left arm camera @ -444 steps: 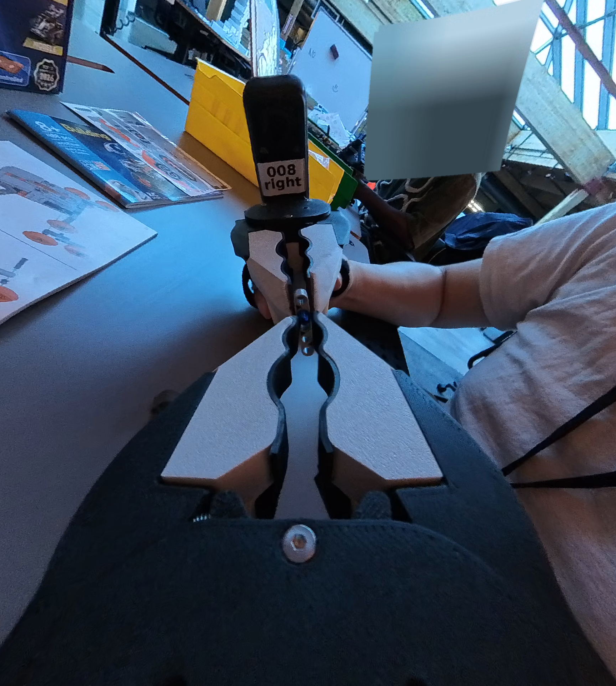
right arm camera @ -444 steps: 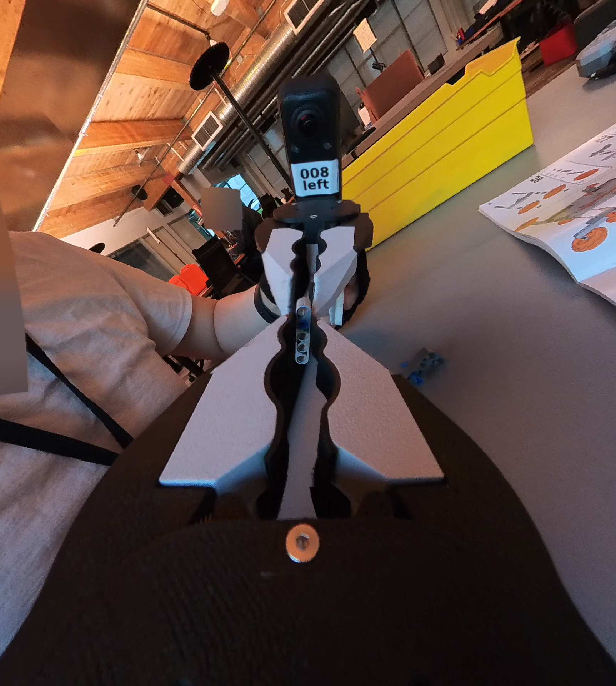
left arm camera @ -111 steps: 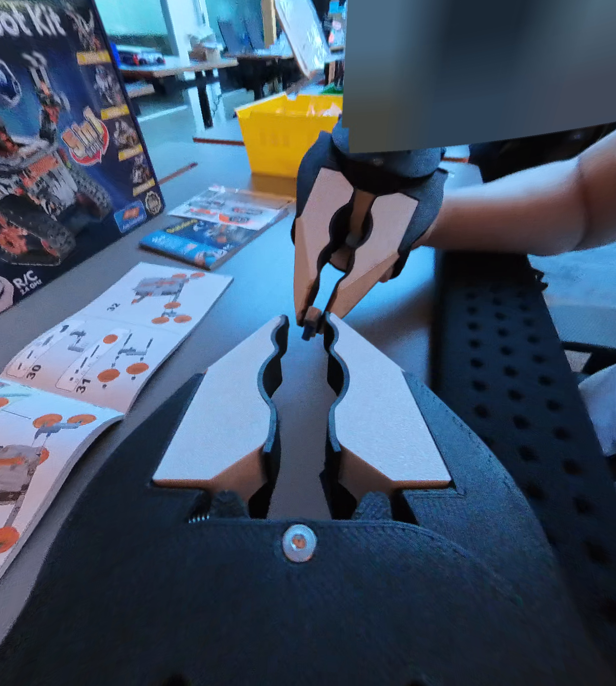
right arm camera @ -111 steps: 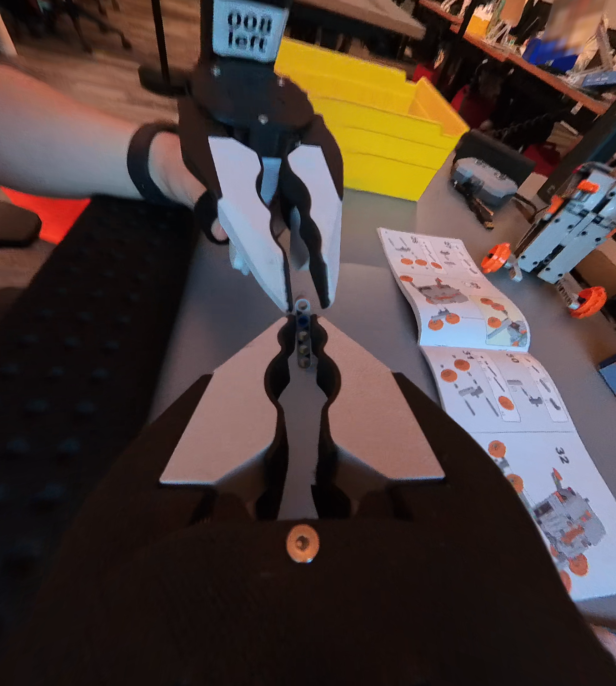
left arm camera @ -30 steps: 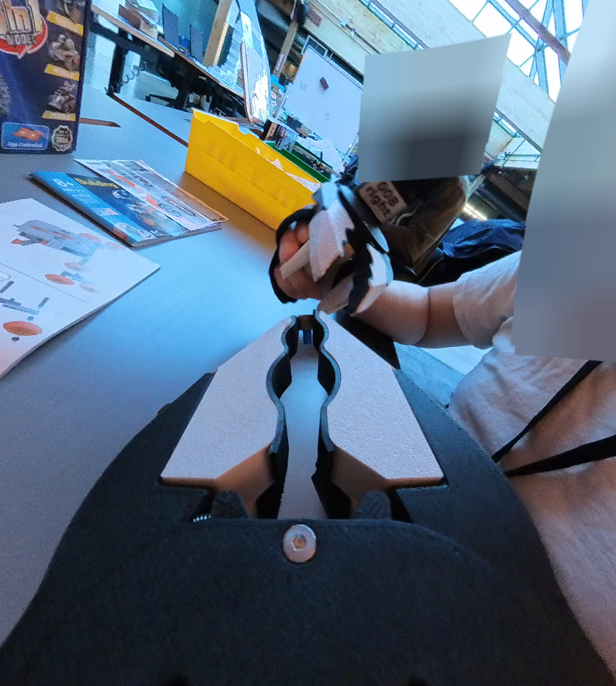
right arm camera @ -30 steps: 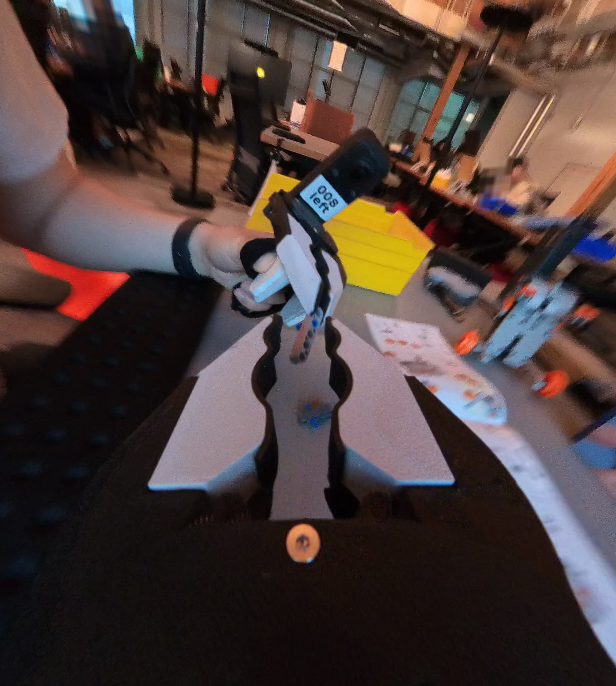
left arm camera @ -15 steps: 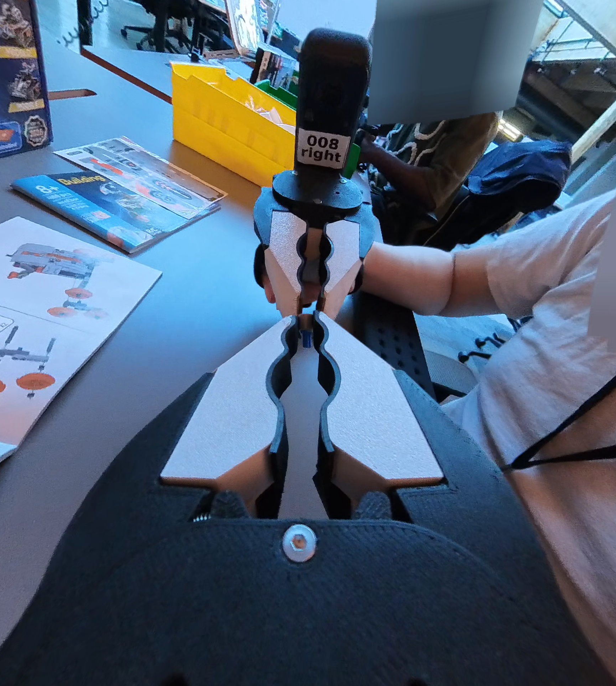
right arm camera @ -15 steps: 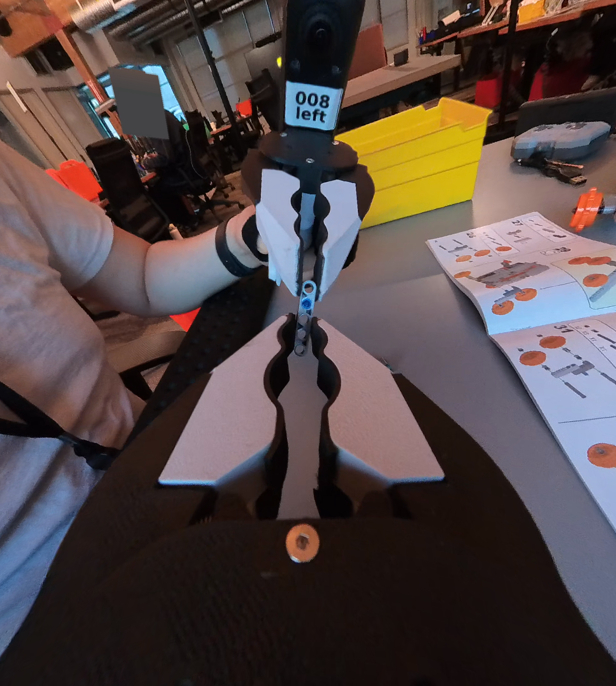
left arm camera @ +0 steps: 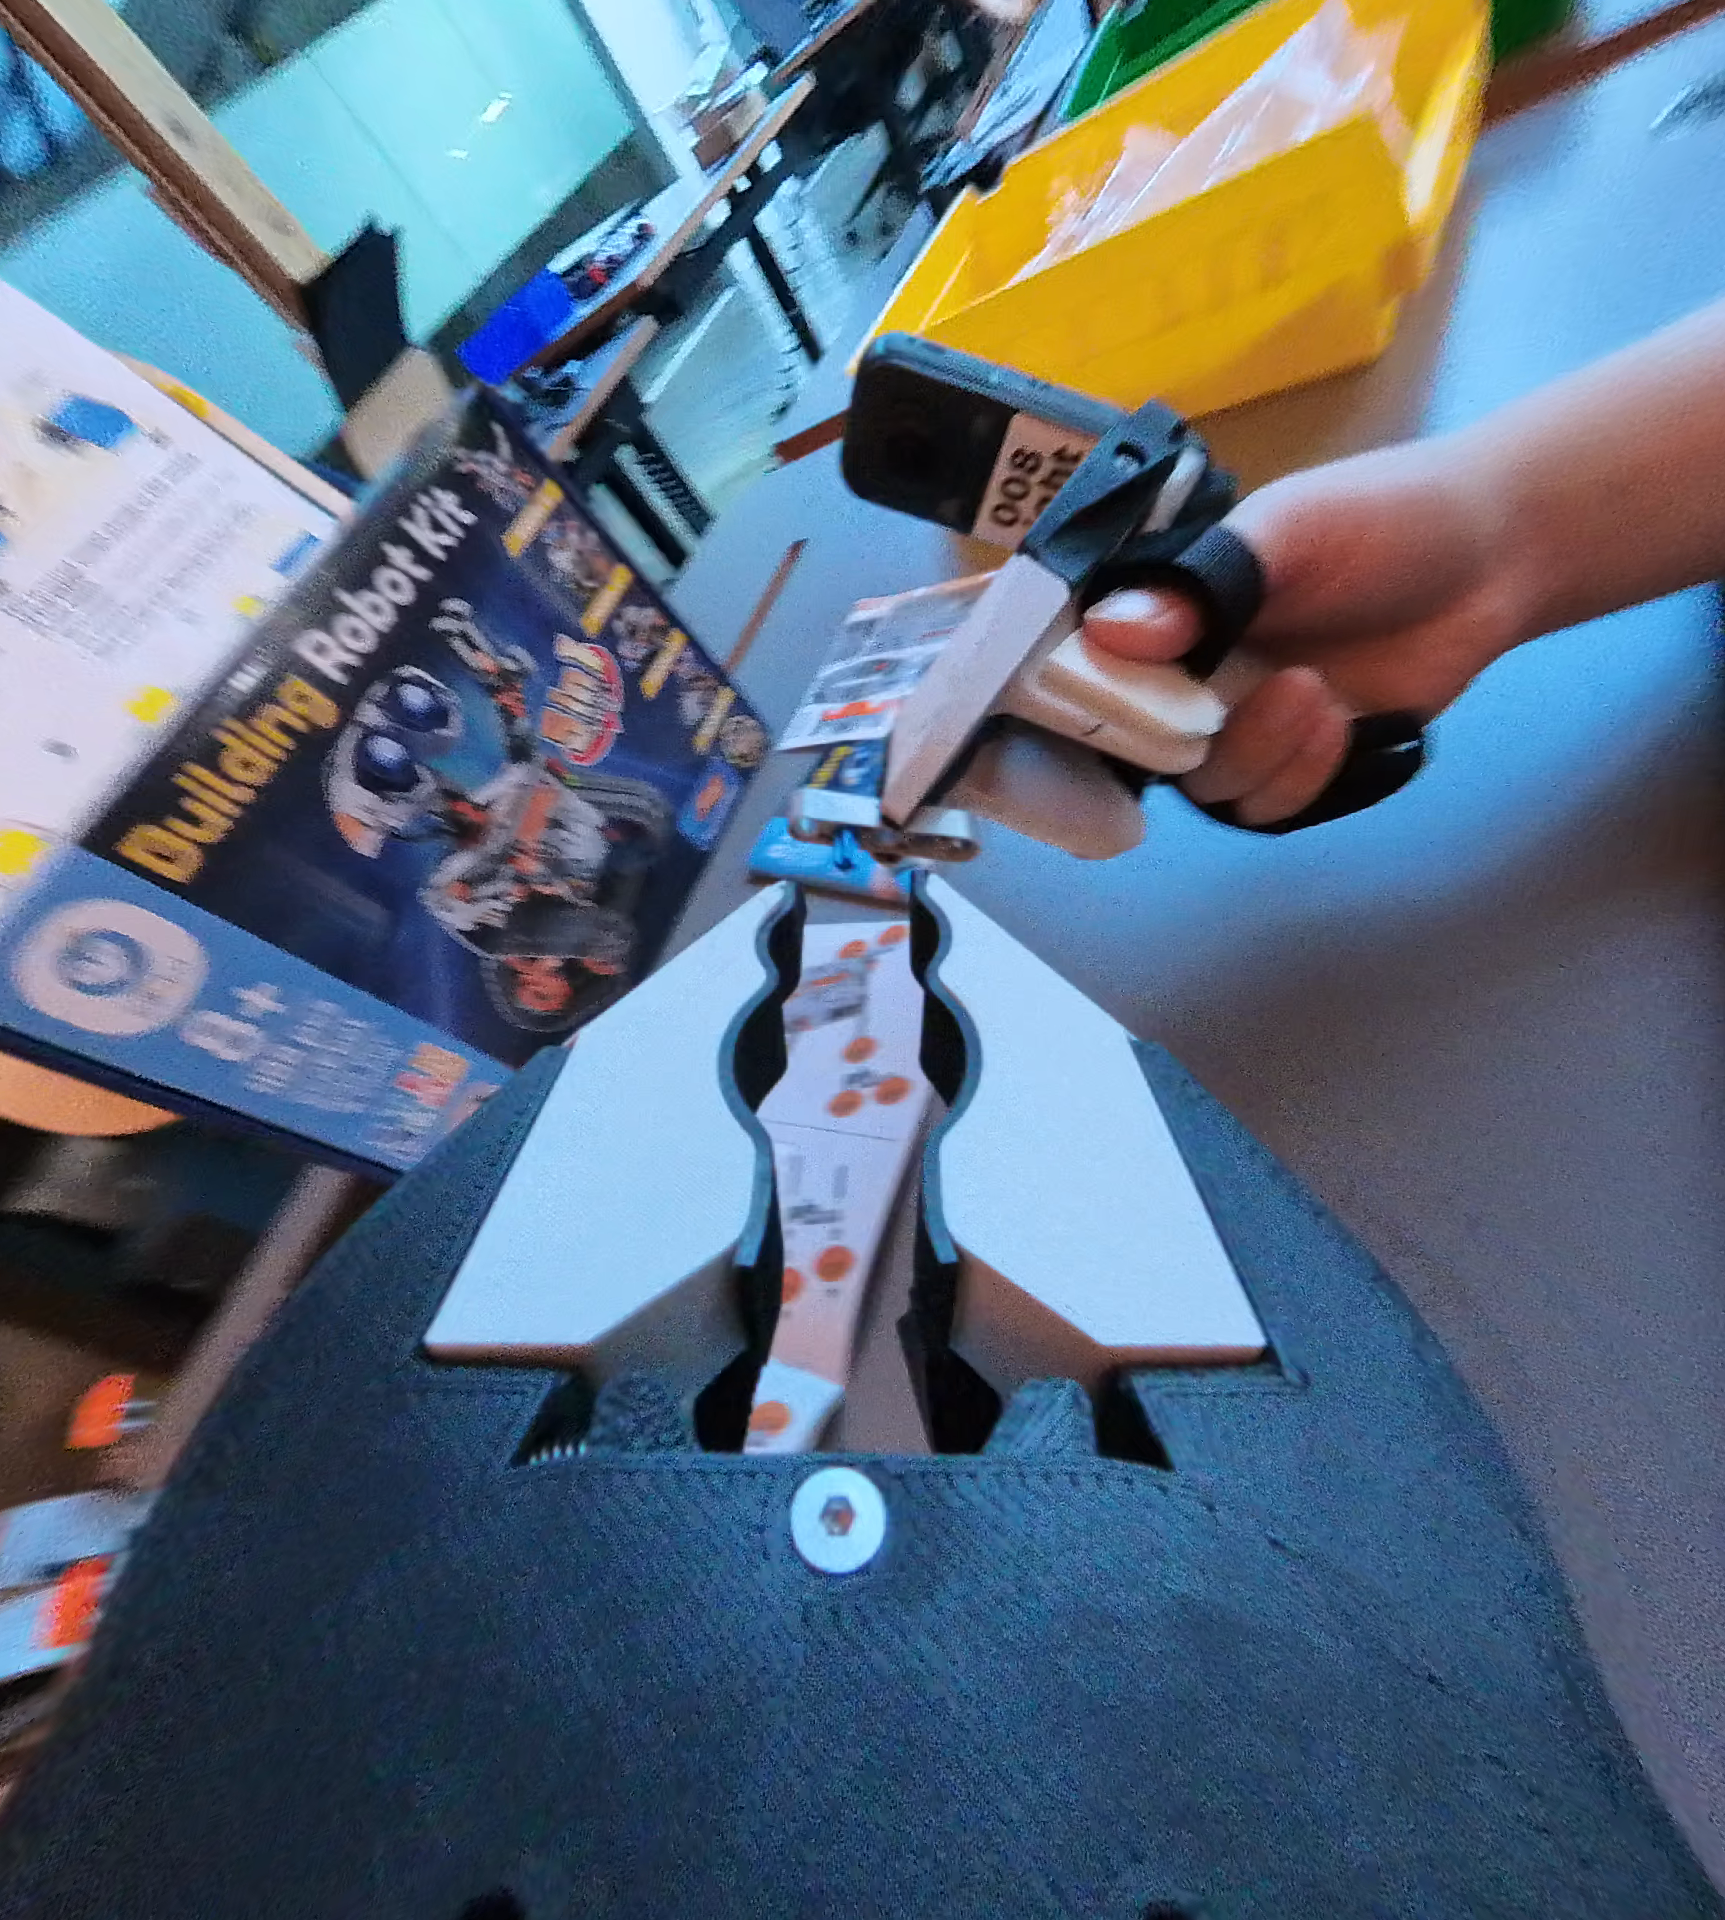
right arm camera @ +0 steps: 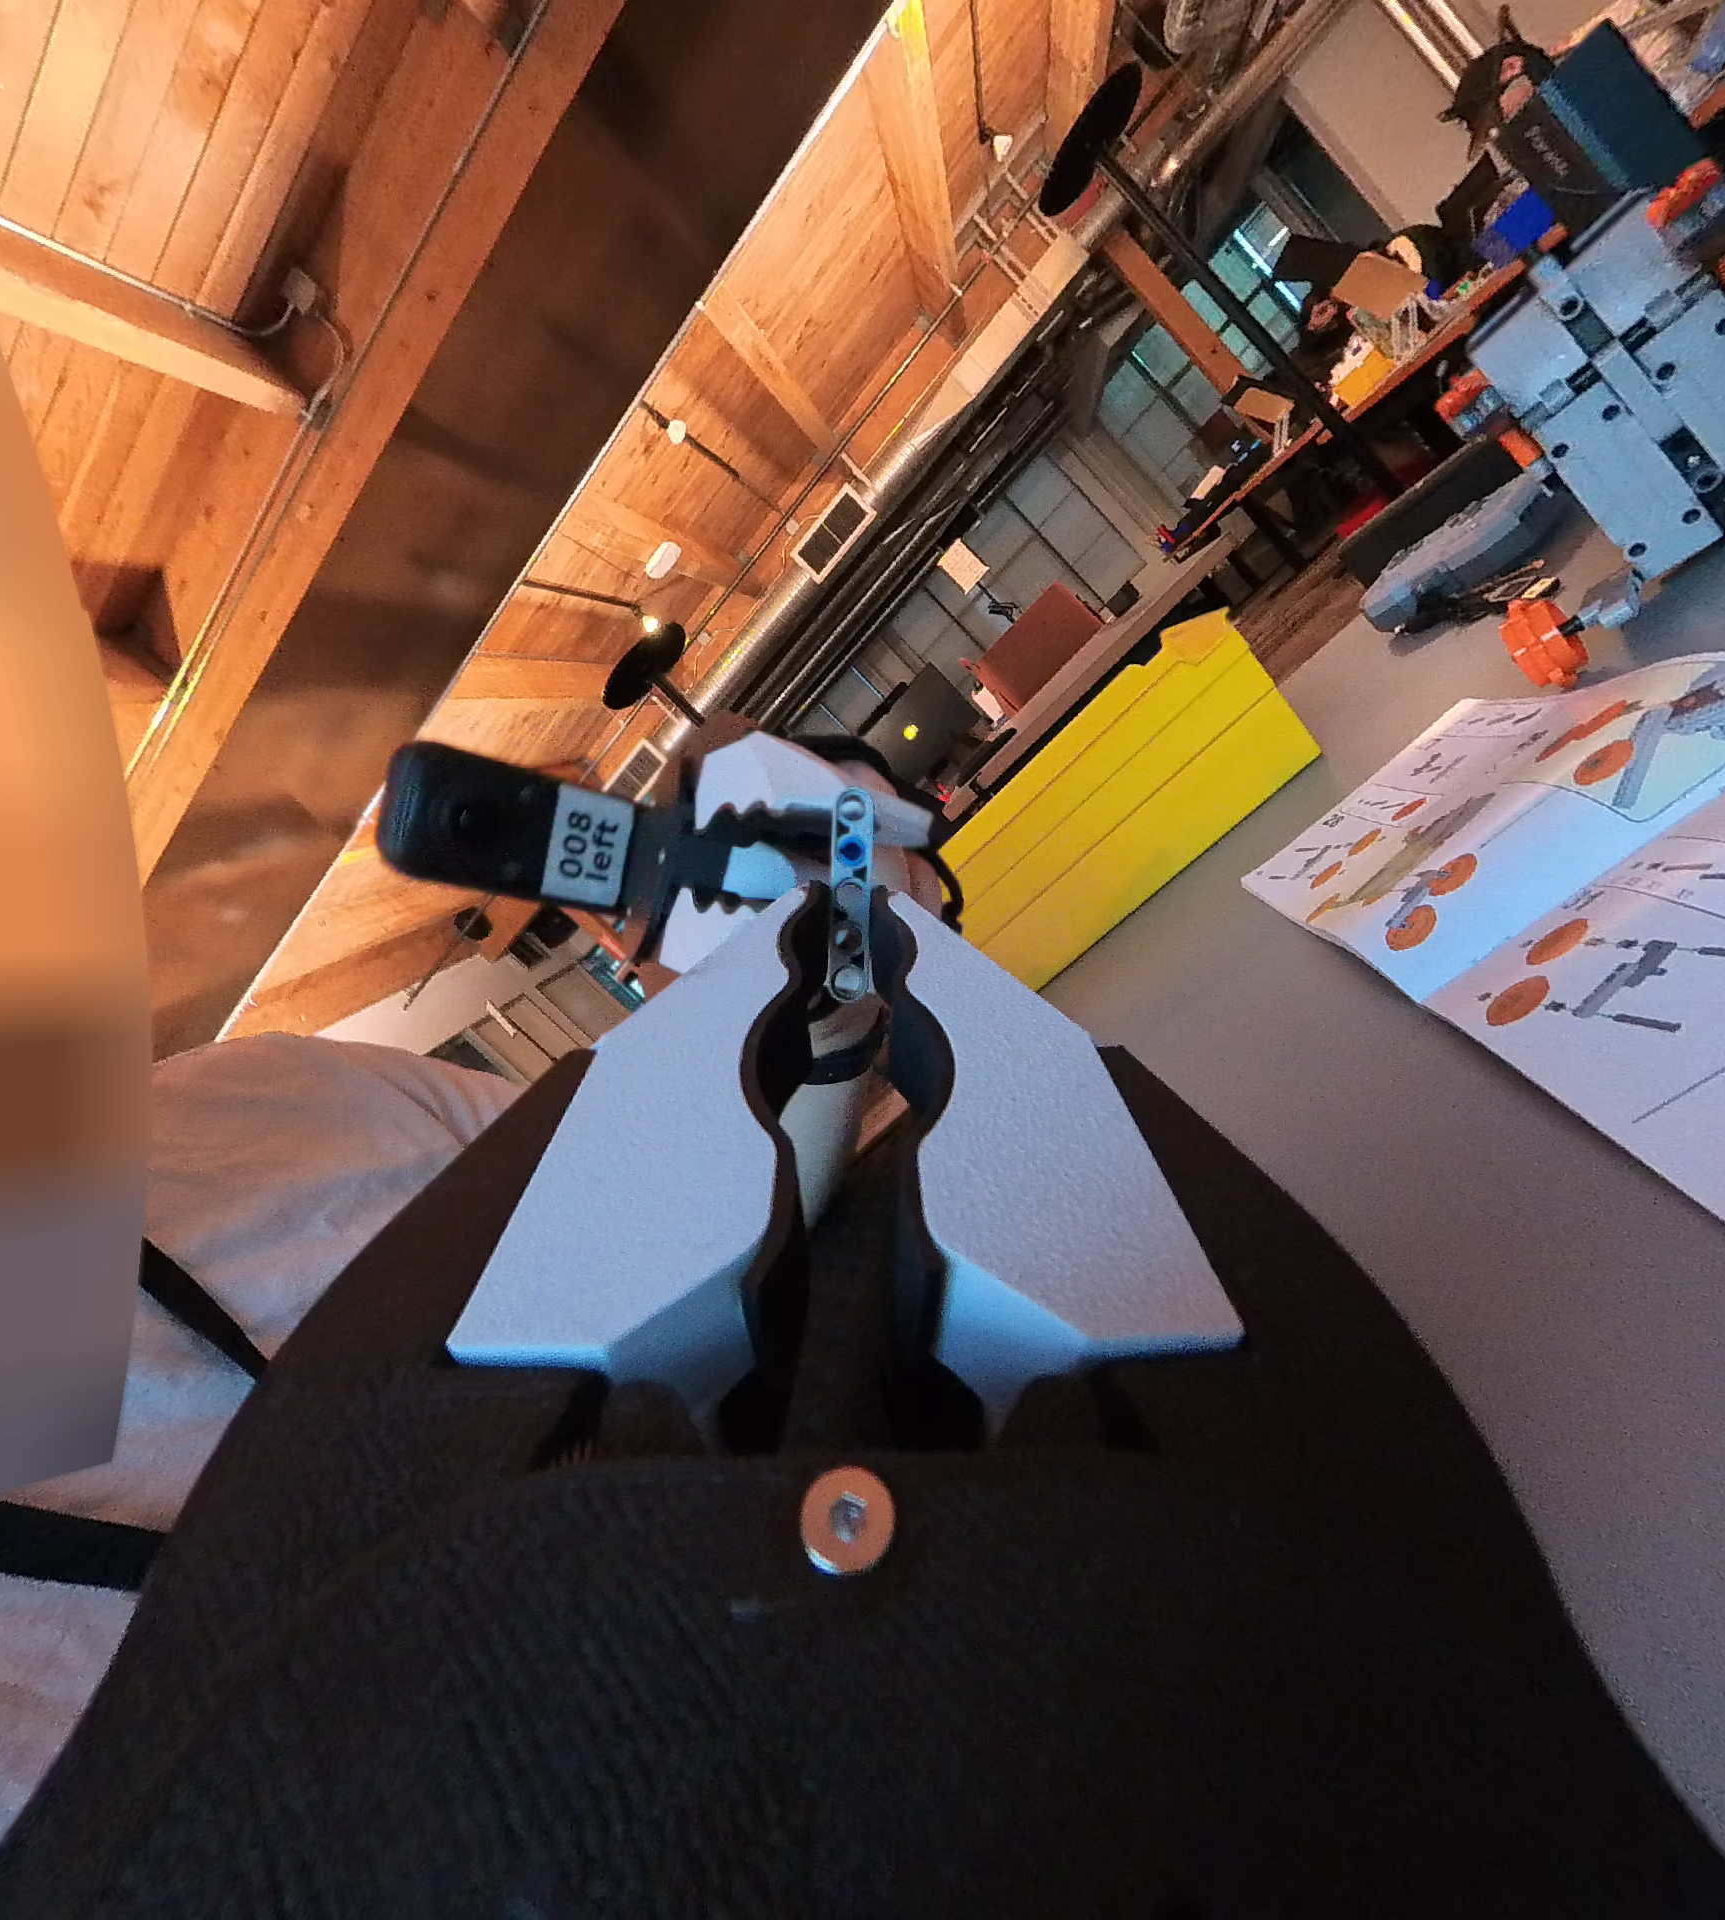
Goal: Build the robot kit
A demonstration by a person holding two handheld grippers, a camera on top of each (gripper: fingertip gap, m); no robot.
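Observation:
My right gripper [right arm camera: 847, 914] is shut on a short grey beam with holes [right arm camera: 850, 914], held above the grey table. A blue pin [right arm camera: 847, 852] sits in a hole near the beam's far end. My left gripper [left arm camera: 856, 891] is open and empty, its tips just under the beam [left arm camera: 884, 821] and the blue pin [left arm camera: 842, 854]. In the left wrist view the right gripper [left arm camera: 899, 816] comes in from the right in a hand. In the right wrist view the left gripper [right arm camera: 894, 821] lies on its side just behind the beam.
A yellow bin [left arm camera: 1201, 260] [right arm camera: 1128, 790] stands at the back of the table [left arm camera: 1460, 1143]. A dark blue kit box [left arm camera: 401, 790] is on the left. An open instruction booklet [right arm camera: 1564, 904] lies on the right, with a grey and orange model [right arm camera: 1658, 395] behind it. The grippers are tip to tip, or close to it.
My left gripper has opened and let go of the blue pin, which stays in the beam. Both grippers have rolled sideways to each other. The right gripper still holds the beam.

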